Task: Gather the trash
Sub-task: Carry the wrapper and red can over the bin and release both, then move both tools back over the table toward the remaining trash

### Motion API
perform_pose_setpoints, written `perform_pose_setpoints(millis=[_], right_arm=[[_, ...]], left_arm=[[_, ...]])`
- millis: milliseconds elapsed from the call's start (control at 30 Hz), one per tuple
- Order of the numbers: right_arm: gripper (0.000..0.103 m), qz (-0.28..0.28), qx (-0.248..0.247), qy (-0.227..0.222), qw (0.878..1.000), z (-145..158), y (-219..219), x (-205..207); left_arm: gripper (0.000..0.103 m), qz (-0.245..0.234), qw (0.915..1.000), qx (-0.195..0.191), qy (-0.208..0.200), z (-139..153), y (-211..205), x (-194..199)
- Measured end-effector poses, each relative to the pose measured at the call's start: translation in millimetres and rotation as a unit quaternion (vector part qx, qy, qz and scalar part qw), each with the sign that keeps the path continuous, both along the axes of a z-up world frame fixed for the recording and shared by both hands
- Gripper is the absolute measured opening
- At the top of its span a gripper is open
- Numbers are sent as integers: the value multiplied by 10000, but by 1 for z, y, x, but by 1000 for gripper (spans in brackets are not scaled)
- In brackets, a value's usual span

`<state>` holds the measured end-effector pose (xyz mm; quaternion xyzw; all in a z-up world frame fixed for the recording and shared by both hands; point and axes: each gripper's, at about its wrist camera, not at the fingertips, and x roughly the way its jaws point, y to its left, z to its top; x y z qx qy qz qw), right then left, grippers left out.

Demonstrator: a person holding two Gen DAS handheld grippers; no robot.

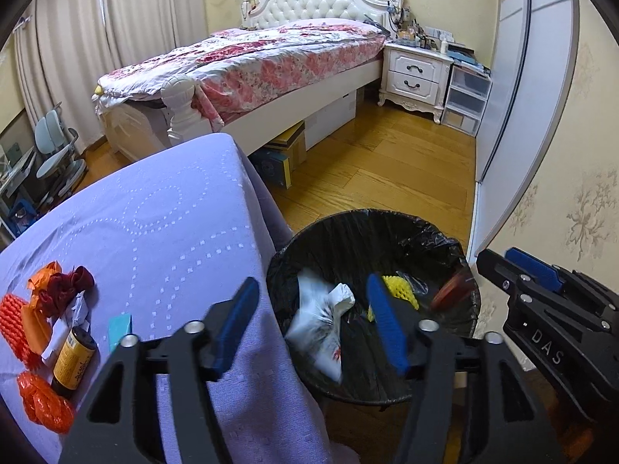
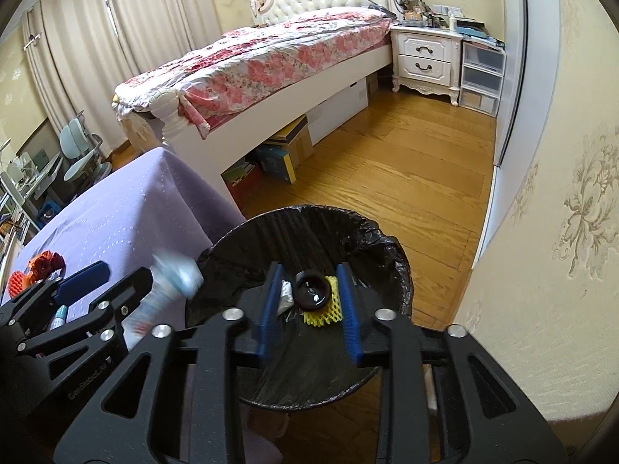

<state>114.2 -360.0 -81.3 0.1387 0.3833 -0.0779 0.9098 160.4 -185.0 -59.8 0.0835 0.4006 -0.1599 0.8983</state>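
Trash point(image 1: 325, 321), in the form of a crumpled white plastic bag, appears blurred between the left gripper point(image 1: 313, 324) and the inside of the bin, touching neither pad; the inspector judges it released and dropping. The left gripper's jaws stand moderately apart over the near-left rim of the waste bin point(image 1: 460, 266), with nothing pressed between them, a position consistent with letting the bag fall into the liner rather than onto the floor. The right gripper point(image 2: 309, 301) hangs directly above the bin's mouth, its jaws parted narrowly; a small dark round object point(image 2: 311, 290) shows in the gap between the blue pads, apart from both, and whether it is falling or already lying on the contents cannot be told. Below it in the bin lies a yellow foam net point(image 2: 323, 311), with a reddish item visible in the left view toward the far right wall. The bin, lined with a black bag, stands on the wooden floor point(image 1: 387, 166) just beside the corner of the table point(image 1: 174, 212), which is draped in a lilac cloth; that closeness keeps each carry short. More trash waits on the table's left part: orange foam nets point(image 1: 15, 328), red and orange wrappers point(image 1: 65, 282), a yellow-labelled can point(image 1: 73, 359) lying on its side and a small teal box point(image 1: 120, 328). The task is judged partly done. A bed and nightstand stand well apart beyond.
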Motion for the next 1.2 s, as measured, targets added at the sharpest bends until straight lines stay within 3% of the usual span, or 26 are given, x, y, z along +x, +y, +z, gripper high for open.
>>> perform_pose_setpoints(millis=[100,233,533,800,1200], right_arm=[[44,-89,-38,-17,10000,0,-2,-3],[55,-181,-142,-49,9997,4,-1,-11],[67,-214,-287,-215,9991,17,11,-26],[70,-128,-310,-319,9989,26,35,-41],[71,313,-239,-350,9986,30,98,-61]], left_arm=[[75,86,9999,-84,-20,4,5,2],[78,206,9997,-73,-79,8,10,-2],[81,368,9965,190,-722,26,25,-24],[82,629,9921,164,-1069,42,60,-45],[85,1456,9833,231,-1062,39,148,-70]])
